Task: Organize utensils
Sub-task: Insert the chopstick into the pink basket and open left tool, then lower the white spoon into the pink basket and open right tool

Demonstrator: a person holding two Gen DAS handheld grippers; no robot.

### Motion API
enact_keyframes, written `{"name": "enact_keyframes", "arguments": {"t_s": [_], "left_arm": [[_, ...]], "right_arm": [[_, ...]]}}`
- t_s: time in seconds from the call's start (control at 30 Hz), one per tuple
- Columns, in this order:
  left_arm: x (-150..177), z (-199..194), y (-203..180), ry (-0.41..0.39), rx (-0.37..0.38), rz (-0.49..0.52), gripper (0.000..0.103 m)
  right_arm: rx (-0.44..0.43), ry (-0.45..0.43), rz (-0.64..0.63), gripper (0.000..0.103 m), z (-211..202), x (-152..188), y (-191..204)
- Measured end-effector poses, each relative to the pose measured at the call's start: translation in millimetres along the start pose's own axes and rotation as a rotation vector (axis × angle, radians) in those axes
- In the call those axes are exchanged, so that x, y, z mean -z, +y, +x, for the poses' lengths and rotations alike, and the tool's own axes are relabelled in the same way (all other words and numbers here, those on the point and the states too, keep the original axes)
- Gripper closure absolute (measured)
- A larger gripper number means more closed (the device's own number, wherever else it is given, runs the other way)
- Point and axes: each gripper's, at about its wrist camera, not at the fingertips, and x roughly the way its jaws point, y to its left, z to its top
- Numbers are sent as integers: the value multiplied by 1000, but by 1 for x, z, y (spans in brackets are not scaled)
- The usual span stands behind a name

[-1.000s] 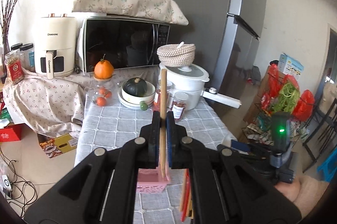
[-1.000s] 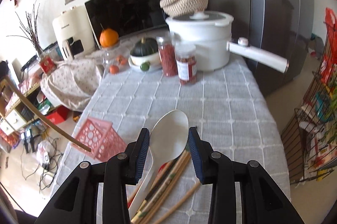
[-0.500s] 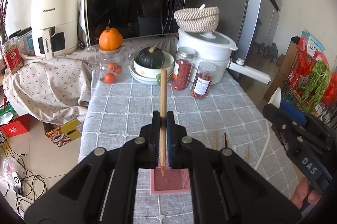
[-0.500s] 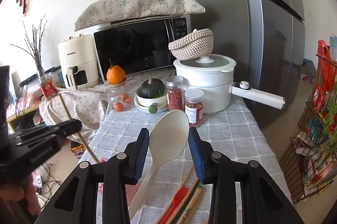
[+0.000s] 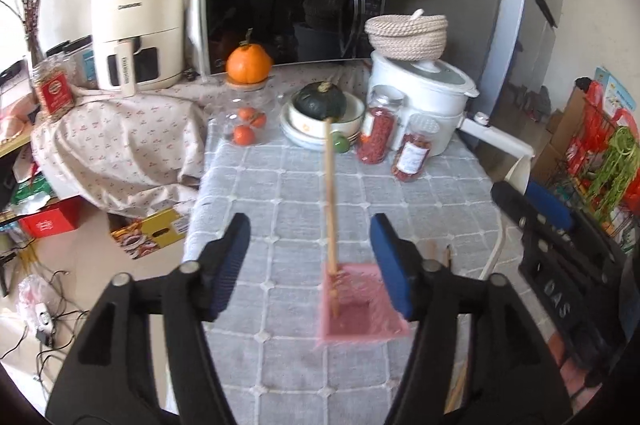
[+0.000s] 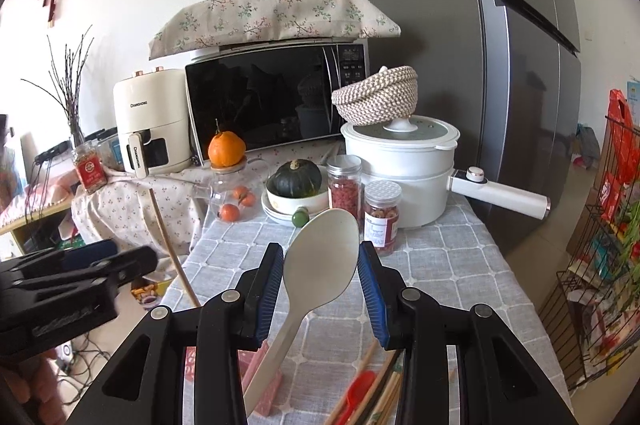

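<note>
Left gripper (image 5: 310,261): my jaws are spread wide, nothing between the blue pads.
Wooden chopstick (image 5: 330,201): it stands free of my pads, its lower end inside the pink basket (image 5: 360,321), its top leaning away from me toward the bowl with the dark squash (image 5: 322,101).
Pink basket: it sits on the grey checked tablecloth (image 5: 280,193), just ahead of my left fingers, blurred in the left view.
Right gripper (image 6: 320,291): I hold the white spoon (image 6: 320,263); its bowl sits between the blue pads, and whether they press its edges I cannot tell; the handle runs down and to the left beneath me.
Other utensils (image 6: 374,385): wooden chopsticks and a red spoon lie on the cloth under my right fingers.
Behind: two spice jars (image 6: 362,205) beside the white pot (image 6: 400,161), with the microwave (image 6: 276,97) at the back.
</note>
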Motion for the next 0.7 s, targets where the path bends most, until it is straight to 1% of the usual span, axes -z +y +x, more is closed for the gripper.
{"name": "enact_keyframes", "arguments": {"t_s": [0.07, 0.1, 0.2, 0.33, 0.4, 0.47, 0.6, 0.7], "left_arm": [[7, 1, 9, 10, -43, 2, 26], [11, 3, 12, 21, -57, 7, 24], [23, 12, 23, 74, -73, 23, 24], [37, 25, 36, 149, -76, 17, 24], [41, 26, 38, 167, -75, 16, 24], [43, 27, 40, 176, -76, 16, 24], [43, 27, 42, 178, -74, 17, 24], [43, 27, 43, 179, -70, 10, 24]], "right_arm": [[12, -17, -6, 64, 3, 0, 6], [19, -25, -7, 64, 4, 1, 8], [41, -45, -4, 64, 12, 0, 16], [71, -89, -11, 64, 20, 2, 31], [83, -97, -30, 64, 25, 5, 39], [97, -97, -51, 64, 31, 10, 48], [93, -68, -74, 63, 41, 17, 54], [67, -49, -66, 63, 43, 19, 51]]}}
